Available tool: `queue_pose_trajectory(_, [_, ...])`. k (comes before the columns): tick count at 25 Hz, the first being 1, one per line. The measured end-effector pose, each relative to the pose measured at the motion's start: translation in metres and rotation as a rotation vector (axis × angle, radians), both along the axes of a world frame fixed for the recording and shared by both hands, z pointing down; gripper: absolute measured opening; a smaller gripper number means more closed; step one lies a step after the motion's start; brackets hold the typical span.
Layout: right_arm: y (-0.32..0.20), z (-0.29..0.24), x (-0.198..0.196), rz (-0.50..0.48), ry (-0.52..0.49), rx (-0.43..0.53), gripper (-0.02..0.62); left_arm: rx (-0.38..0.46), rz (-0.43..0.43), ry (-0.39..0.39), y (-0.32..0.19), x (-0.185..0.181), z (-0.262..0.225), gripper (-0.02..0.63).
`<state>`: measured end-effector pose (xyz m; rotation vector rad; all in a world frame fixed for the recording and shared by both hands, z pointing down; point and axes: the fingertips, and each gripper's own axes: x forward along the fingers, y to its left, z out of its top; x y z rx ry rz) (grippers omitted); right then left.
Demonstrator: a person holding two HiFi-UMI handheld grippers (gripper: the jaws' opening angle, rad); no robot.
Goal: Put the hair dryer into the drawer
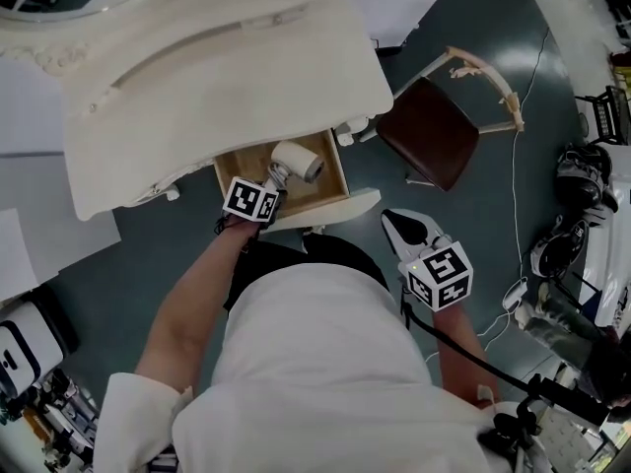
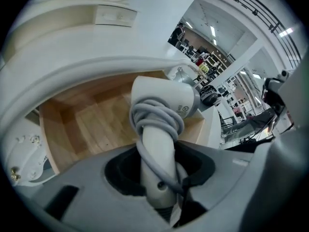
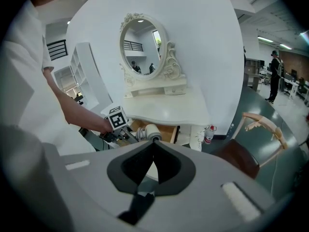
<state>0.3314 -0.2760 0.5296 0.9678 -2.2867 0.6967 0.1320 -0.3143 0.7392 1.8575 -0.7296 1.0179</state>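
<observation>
Gripping the hair dryer (image 1: 299, 161) by its cord-wrapped handle, the left gripper (image 1: 277, 181) holds it over the open drawer (image 1: 240, 168) at centre frame. Lower right, the right gripper (image 1: 397, 223) hangs closed and empty, apart from the drawer.

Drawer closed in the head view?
No: the drawer stands pulled out, wooden bottom showing, and the left gripper holds the hair dryer over it.
</observation>
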Motion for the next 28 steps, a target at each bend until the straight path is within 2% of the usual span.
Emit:
queue_pose_trajectory(9, [-0.011,0.013,0.028,-0.016,0.034,-0.046,0.002,0.030,-0.101,-0.043,-0.038,0.016,0.037,0.164])
queue_pose_trajectory(16, [-0.008,0.019,0.031,-0.019,0.054,-0.086,0.002,0.088,-0.170,-0.072,-0.067,0.014,0.050,0.164])
queue_pose_trajectory(21, [-0.006,0.023,0.036,-0.008,0.060,-0.101,0.002,0.152,-0.177,-0.112,-0.083,0.013,0.054,0.164])
queue_pose_trajectory(28, [-0.002,0.025,0.037,-0.002,0.058,-0.113,0.002,0.214,-0.159,-0.126,-0.088,0.017,0.061,0.164])
